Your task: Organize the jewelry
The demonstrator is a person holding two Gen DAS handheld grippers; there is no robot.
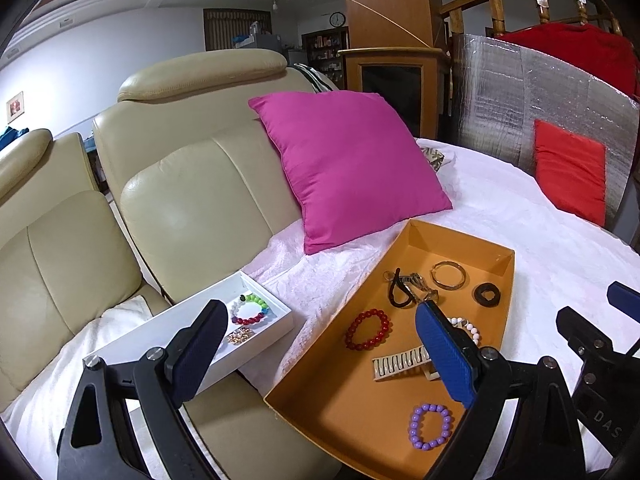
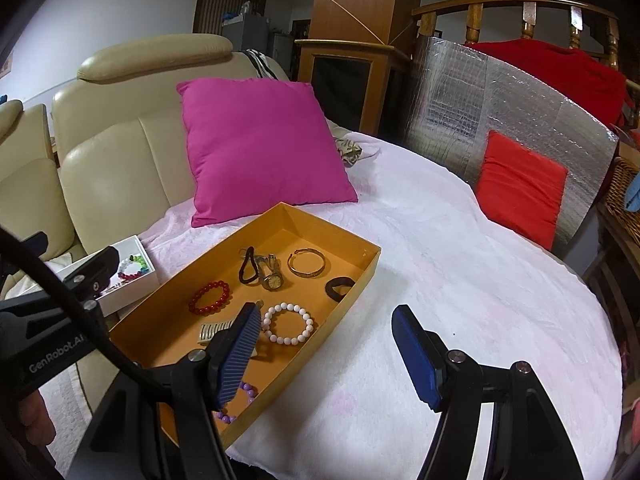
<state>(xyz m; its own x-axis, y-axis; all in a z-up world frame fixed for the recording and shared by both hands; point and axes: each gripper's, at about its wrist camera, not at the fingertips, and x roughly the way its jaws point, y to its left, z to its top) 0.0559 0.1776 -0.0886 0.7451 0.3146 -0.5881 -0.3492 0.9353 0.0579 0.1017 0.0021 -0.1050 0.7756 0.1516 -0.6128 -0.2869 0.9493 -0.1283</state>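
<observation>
Jewelry: red bead bracelet [image 1: 368, 329], white bead bracelet [image 2: 288, 323], bangle [image 2: 306, 262] and watch [image 2: 273, 280] lie in orange tray [image 2: 362, 280]. Multicolour bracelet [image 1: 251, 310] lies in white box [image 1: 160, 330]. Left gripper [image 1: 324, 354] and right gripper [image 2: 324, 356] both spread wide, empty.

You see a matt orange cardboard tray [image 2: 362, 270] on a fuzzy white cloth [image 2: 460, 280]. In it lie a glossy red bead bracelet [image 1: 367, 329], a shiny metal bangle [image 2: 306, 263] and a matt purple bead bracelet [image 1: 430, 426]. The sofa [image 1: 188, 184] looks like smooth, sheeny cream leather; your blue finger pads [image 2: 240, 356] are ribbed.
</observation>
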